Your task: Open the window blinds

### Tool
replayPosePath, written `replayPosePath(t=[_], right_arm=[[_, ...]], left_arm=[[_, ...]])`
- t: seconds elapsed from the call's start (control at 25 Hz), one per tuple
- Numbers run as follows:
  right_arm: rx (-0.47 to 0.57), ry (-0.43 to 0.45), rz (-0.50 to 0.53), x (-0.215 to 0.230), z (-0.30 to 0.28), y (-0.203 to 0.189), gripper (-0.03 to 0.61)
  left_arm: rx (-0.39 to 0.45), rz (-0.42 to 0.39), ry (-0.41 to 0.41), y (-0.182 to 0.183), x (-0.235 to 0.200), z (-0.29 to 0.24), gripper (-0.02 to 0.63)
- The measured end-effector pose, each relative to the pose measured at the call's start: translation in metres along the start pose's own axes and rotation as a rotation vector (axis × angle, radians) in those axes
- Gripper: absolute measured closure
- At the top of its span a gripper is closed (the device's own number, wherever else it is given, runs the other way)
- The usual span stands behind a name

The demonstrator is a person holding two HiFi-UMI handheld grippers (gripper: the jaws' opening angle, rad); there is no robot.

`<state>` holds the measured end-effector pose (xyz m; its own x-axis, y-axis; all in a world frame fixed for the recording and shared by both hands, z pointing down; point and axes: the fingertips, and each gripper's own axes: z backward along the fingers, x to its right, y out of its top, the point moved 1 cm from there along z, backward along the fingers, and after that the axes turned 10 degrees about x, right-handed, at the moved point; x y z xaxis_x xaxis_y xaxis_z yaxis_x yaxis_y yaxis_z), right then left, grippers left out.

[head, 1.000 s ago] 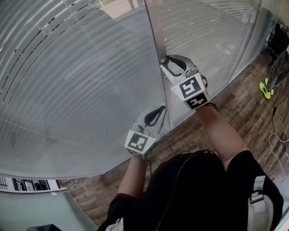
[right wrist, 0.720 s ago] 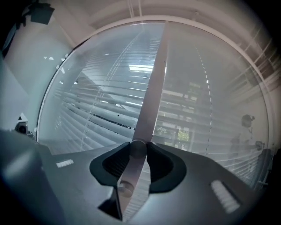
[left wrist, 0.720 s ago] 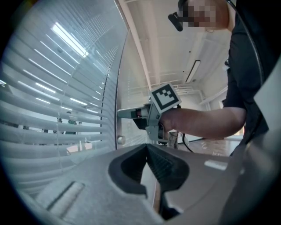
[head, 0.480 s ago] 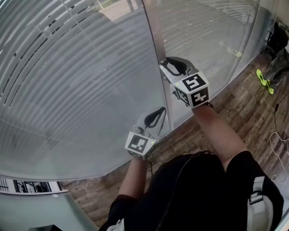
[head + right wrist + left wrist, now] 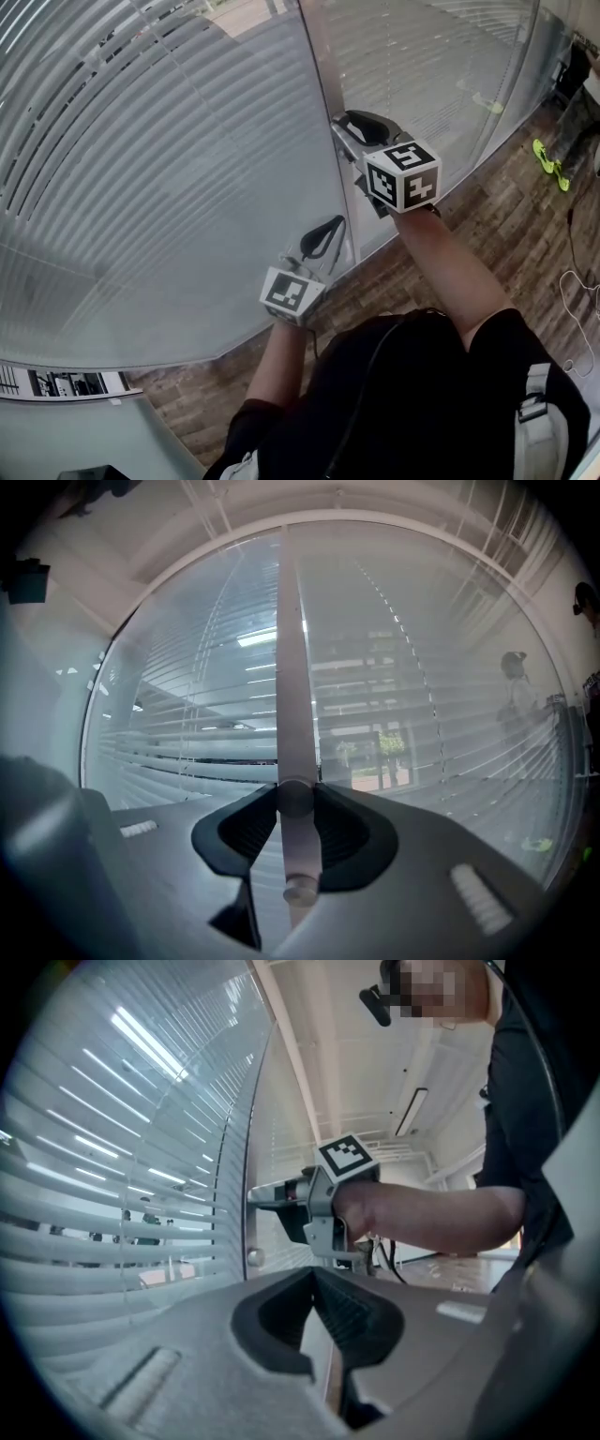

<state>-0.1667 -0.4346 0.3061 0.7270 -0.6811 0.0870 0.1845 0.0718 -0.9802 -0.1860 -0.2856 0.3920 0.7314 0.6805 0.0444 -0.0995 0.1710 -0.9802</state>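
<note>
Covering the glass on both sides of a vertical frame post (image 5: 323, 112), the window blinds (image 5: 169, 169) hang with slats angled so that only narrow strips of the outside show through; by this judgement the task is not finished. A small round knob (image 5: 294, 799) stands out from the post, and the right gripper (image 5: 361, 127) is clamped on it, one pad on each side, pointing level at the post. A second knob (image 5: 300, 889) sits on the same post just beside the first, nearer the camera and ungripped. The left gripper (image 5: 323, 234) is held lower down by the post, its jaws closed on nothing and touching no part of the window that can be made out. Risks noted: the knob is smooth and round, so the pads may slip round it if the wrist rolls faster than the grip allows, leaving the slats unmoved. Rolling the wrong way would close the slats further. Forcing the knob past its stop could strain the mechanism. The idle left gripper could knock the glass.
</note>
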Motion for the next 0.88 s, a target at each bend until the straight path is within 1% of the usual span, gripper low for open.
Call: replayPosePath(t=[0.28,0.52,0.64,0.72,0.76,0.84,0.88], right_arm=[[-0.005,0.012,0.037,-0.0008,0.0000,-0.0004,0.449],[-0.003,0.017,0.045,-0.0012,-0.0010,-0.0009,0.448],[-0.005,0.029,0.060,0.0000,-0.0017,-0.0006,0.446],[-0.003,0.040,0.098,-0.0010,-0.0001,-0.0002,0.436],[-0.005,0.047,0.129,-0.0018,0.0019,-0.0004,0.416],[-0.020,0.060,0.219,-0.0030,0.0065,-0.0013,0.400],[-0.030,0.067,0.279,-0.0040,0.0080,-0.0009,0.381]], left_arm=[[-0.026,-0.010,0.008,-0.0005,0.0000,0.0024,0.610],[-0.019,0.000,0.012,0.0011,-0.0010,0.0024,0.609],[-0.028,-0.009,0.014,0.0008,-0.0024,0.0017,0.610],[-0.030,-0.011,0.015,0.0004,-0.0031,0.0019,0.611],[-0.031,-0.011,0.015,0.0000,-0.0031,0.0024,0.611],[-0.034,-0.010,0.016,-0.0003,-0.0031,0.0031,0.609],[-0.035,-0.010,0.016,0.0000,-0.0035,0.0031,0.609]])
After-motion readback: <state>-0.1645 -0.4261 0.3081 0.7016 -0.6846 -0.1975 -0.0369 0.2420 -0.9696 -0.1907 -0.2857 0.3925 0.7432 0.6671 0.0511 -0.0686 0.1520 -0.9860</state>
